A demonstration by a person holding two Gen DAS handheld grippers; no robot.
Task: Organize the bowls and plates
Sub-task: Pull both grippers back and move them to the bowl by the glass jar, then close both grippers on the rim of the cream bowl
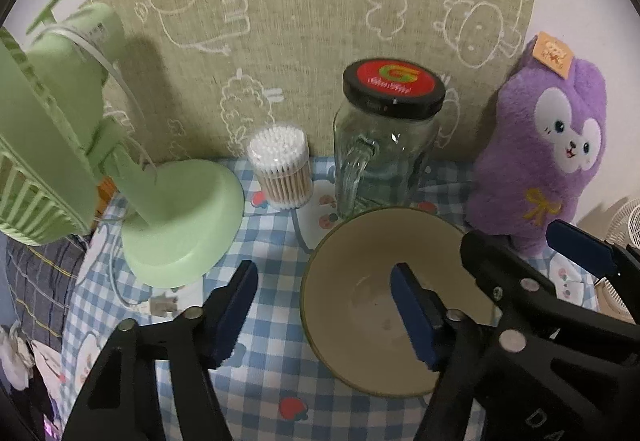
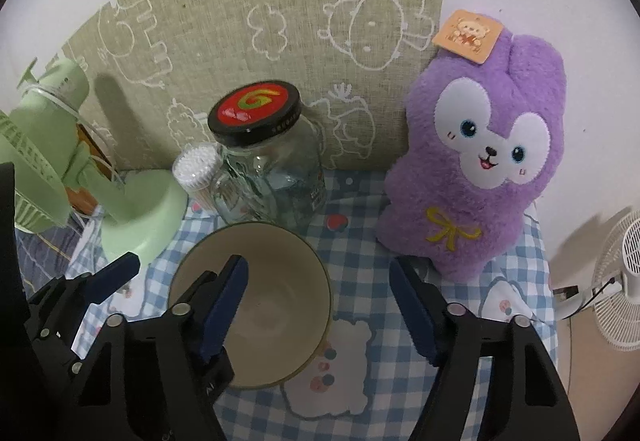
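Note:
A cream bowl [image 1: 360, 261] with a dark green rim stands upright and empty on the blue checked cloth [image 1: 272, 381]. My left gripper [image 1: 324, 315] is open and straddles the bowl's left rim, one blue pad inside the bowl and the other outside over the cloth. In the right wrist view the same bowl [image 2: 272, 261] has its right rim between the pads of my right gripper [image 2: 320, 309], which is open too. Neither pair of pads presses on the rim. My right gripper [image 1: 524, 245] shows at the right of the left wrist view. One of the left gripper's fingers [image 2: 116, 277] shows beside the bowl.
Behind the bowl stand a glass jar with a black and red lid [image 1: 388, 145], a tub of cotton swabs [image 1: 280, 169] and a green desk fan [image 1: 176, 225]. A purple plush toy [image 2: 472, 161] leans on the wall at the right. A white fan [image 2: 624, 273] stands past the table's right edge.

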